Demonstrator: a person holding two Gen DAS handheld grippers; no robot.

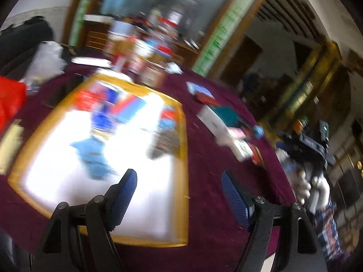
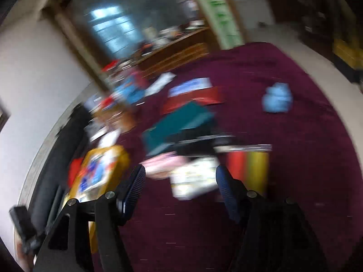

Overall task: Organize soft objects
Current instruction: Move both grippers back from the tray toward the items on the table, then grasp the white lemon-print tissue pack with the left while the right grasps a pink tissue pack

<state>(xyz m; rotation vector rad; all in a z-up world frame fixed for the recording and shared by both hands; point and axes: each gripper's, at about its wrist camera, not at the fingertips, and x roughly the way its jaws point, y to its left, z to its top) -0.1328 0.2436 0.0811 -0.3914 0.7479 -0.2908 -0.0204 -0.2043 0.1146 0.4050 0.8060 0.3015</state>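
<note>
Both pictures are blurred by motion. The left tongs [image 1: 179,188] stand apart with nothing between the blue pads, above the near edge of a yellow-rimmed tray [image 1: 185,149] that lies on the dark red desk [image 1: 211,158]. In the tray a light blue soft object [image 1: 94,158] lies on the white bottom, beside some red and blue things too blurred to name. The right tongs [image 2: 180,185] are also apart and empty, over a heap of flat boxes [image 2: 181,122]. A second light blue soft object [image 2: 277,99] lies alone on the desk, well apart from the boxes. A white-gloved hand [image 1: 314,188] holds the other tool at the desk's right edge.
</note>
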